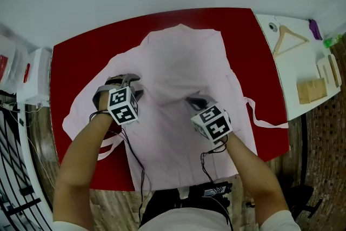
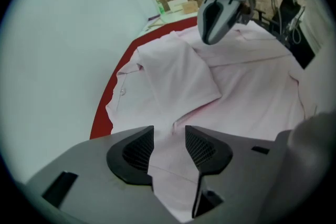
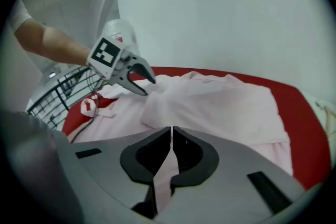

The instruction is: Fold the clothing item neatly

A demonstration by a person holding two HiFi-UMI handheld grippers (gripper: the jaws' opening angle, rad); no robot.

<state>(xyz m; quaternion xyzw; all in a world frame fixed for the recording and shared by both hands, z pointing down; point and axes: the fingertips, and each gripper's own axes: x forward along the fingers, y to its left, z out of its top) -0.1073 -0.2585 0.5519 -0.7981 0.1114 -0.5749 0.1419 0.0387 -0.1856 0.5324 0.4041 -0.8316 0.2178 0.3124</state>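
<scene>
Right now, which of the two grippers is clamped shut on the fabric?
The right gripper: its jaws are pinched together on a fold of the pink garment. The left gripper has its jaws apart, with cloth merely lying between them.

I can read no word, number or brand anywhere in front of me; the only signs are the black-and-white square markers on my left cube (image 1: pixel 123 105) and my right cube (image 1: pixel 212 121), and those spell out nothing.

A shirt (image 1: pixel 184 62) lies on the table (image 1: pixel 81 57), hanger (image 1: pixel 289 39) on the counter (image 1: pixel 292 81) to its right
</scene>
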